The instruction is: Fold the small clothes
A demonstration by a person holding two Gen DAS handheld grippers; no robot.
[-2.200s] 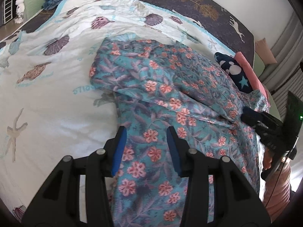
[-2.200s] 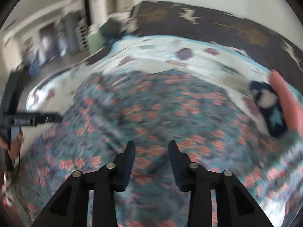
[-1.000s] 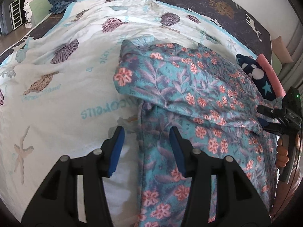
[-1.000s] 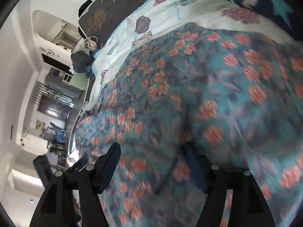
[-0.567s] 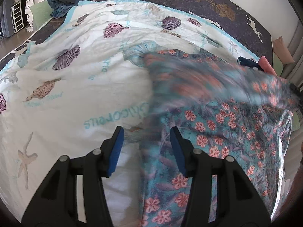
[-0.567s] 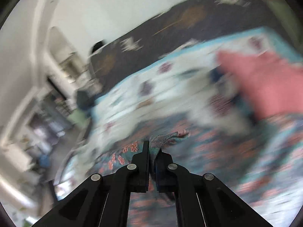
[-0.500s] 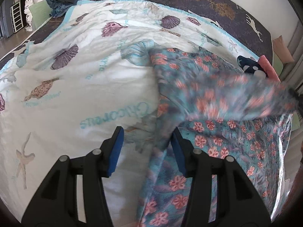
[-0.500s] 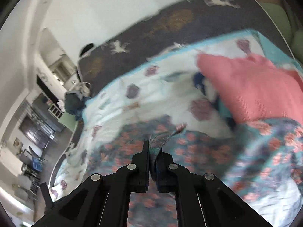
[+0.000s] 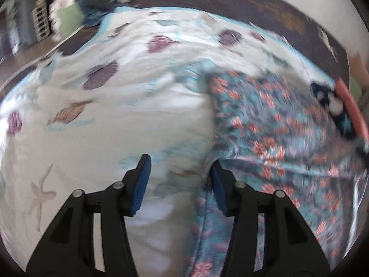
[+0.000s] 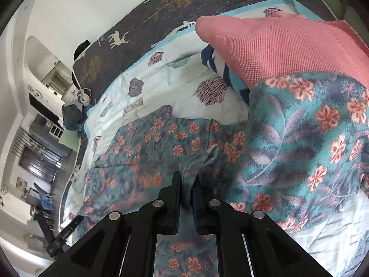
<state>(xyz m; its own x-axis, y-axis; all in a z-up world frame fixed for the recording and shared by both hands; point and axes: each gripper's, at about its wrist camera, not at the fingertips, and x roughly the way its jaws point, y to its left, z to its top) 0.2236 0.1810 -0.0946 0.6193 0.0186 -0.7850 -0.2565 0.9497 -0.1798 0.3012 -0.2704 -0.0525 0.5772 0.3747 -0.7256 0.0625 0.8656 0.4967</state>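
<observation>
The garment (image 10: 288, 152) lies spread on the quilt (image 10: 184, 92), which lies on the bed cover (image 10: 143, 13). A knit cloth (image 10: 276, 46) overlaps the garment's edge at one o'clock in the right wrist view, apparently atop a patterned cloth (image 10: 221, 64). A clothes heap (image 10: 73, 113) sits at nine o'clock, beyond the quilt's corner.
</observation>
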